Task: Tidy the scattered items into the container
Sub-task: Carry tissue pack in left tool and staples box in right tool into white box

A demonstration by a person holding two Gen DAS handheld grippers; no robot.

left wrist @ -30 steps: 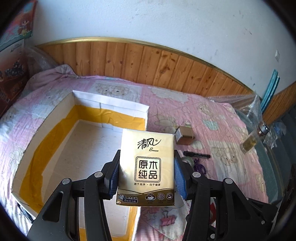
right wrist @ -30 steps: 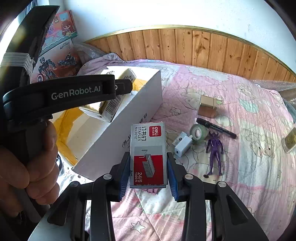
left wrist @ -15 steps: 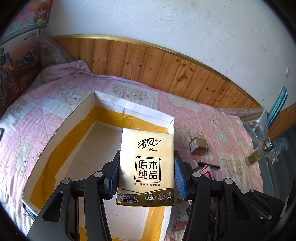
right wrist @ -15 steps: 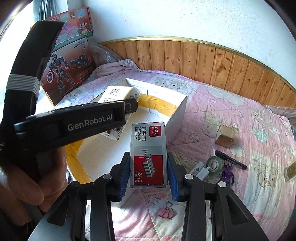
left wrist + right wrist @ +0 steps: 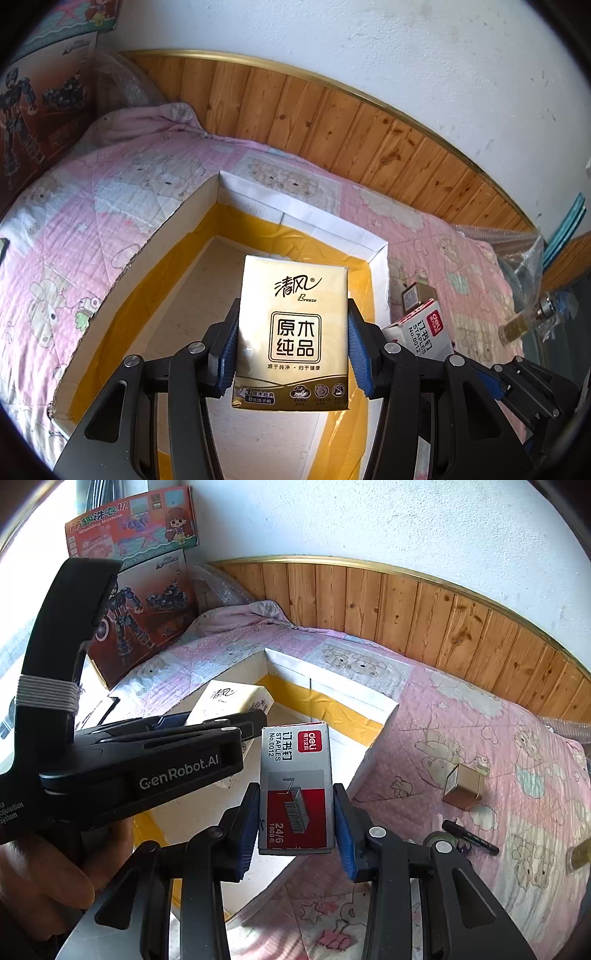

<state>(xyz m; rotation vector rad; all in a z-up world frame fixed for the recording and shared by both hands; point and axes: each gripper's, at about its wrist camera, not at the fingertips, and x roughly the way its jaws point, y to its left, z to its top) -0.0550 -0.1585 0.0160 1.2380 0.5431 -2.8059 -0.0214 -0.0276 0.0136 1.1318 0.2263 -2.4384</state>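
My left gripper (image 5: pixel 291 350) is shut on a gold tissue pack (image 5: pixel 293 325) and holds it above the open white cardboard box (image 5: pixel 177 229) with yellow tape inside. My right gripper (image 5: pixel 297 823) is shut on a grey and red staples box (image 5: pixel 295 786), held over the box's right wall (image 5: pixel 373 746). The left gripper (image 5: pixel 225 727) with the tissue pack (image 5: pixel 229 701) shows in the right wrist view, just left of mine. The staples box (image 5: pixel 424 328) shows in the left wrist view.
On the pink quilt to the right of the box lie a small brown cube box (image 5: pixel 463 786), a black marker (image 5: pixel 471 836), a tape roll (image 5: pixel 437 840) and a pink binder clip (image 5: pixel 334 939). A glass bottle (image 5: pixel 522 321) lies far right. Toy boxes (image 5: pixel 144 602) stand at the left wall.
Both grippers have moved left and towards the box with their loads. The staples box has gone from beside the box to over its right wall.
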